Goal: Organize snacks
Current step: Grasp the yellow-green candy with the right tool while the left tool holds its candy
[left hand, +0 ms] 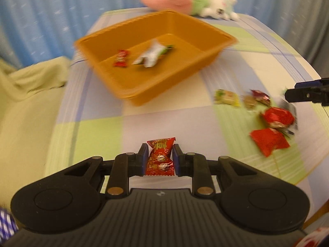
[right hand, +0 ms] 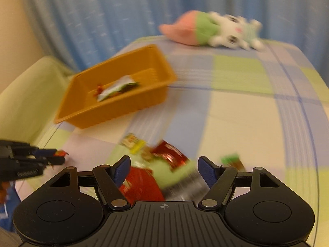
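Note:
My left gripper (left hand: 160, 157) is shut on a small red snack packet (left hand: 160, 156) with gold print, held above the checked cloth. An orange basket (left hand: 181, 82) sits beyond it, holding a red candy (left hand: 121, 58) and a white-and-green wrapper (left hand: 153, 54). In the right wrist view my right gripper (right hand: 164, 169) stands open over a blurred heap of loose snacks (right hand: 168, 155): red packets, a yellow-green one, a silvery one. The basket (right hand: 123, 111) lies to its upper left. The left gripper (right hand: 49, 157) shows at that view's left edge with the red packet in it.
Loose snacks (left hand: 275, 117) lie on the cloth to the right of the left gripper, with the right gripper's fingers (left hand: 304, 93) at the edge. A pink, green and white plush toy (left hand: 191, 0) lies at the table's far side. Blue curtain behind; pale yellow-green seat (left hand: 24, 107) left.

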